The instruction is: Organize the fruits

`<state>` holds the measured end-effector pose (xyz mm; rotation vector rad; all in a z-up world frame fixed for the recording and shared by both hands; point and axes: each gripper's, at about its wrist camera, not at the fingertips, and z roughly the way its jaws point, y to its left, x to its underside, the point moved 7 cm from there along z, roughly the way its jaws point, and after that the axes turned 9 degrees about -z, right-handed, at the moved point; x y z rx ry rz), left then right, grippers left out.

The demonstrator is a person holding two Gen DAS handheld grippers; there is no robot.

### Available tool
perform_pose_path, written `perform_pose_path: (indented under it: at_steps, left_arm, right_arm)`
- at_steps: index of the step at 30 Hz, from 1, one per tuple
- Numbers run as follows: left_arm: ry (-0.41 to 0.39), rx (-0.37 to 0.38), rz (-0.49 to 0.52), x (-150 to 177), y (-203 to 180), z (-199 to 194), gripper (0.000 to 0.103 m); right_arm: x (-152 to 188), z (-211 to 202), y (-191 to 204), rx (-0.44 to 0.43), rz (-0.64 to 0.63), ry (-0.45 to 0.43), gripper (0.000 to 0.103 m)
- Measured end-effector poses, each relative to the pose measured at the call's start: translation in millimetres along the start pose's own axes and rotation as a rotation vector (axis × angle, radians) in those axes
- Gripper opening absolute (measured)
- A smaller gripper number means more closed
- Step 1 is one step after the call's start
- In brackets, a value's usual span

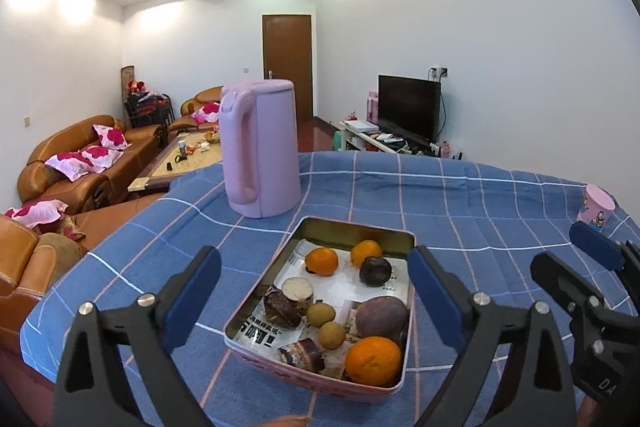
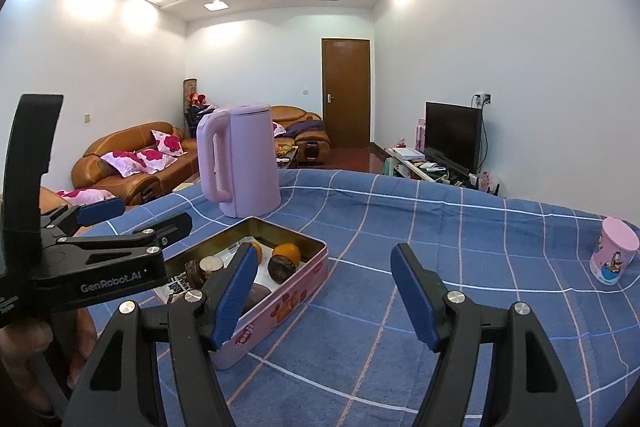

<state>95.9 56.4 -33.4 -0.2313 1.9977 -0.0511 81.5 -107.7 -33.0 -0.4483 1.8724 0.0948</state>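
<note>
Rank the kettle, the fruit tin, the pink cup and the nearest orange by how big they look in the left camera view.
1. Fruit tin
2. Pink kettle, close behind; it stands farther away, so the order is unsure
3. Nearest orange
4. Pink cup, farthest, so perhaps really bigger than the orange

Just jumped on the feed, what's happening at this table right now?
A person holds two tools over a blue checked tablecloth. The left tool, open and empty, hovers over a pink tin of oranges and other fruit. The right tool, also open, is beside the tin. A pink kettle stands behind.
</note>
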Motion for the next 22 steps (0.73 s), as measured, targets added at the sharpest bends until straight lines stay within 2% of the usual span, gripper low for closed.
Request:
perform_pose_path:
  at_steps: [6, 22]
  left_arm:
    - [-0.017, 0.016, 0.001, -3, -3, -8, 0.103]
    - [0.007, -0.009, 0.002, 4, -5, 0, 0.103]
  right_arm:
    - [-3, -6, -6, 0.022, -0.002, -0.016, 0.070]
    - [0, -9, -11, 0.024, 0.011, -0.024, 0.071]
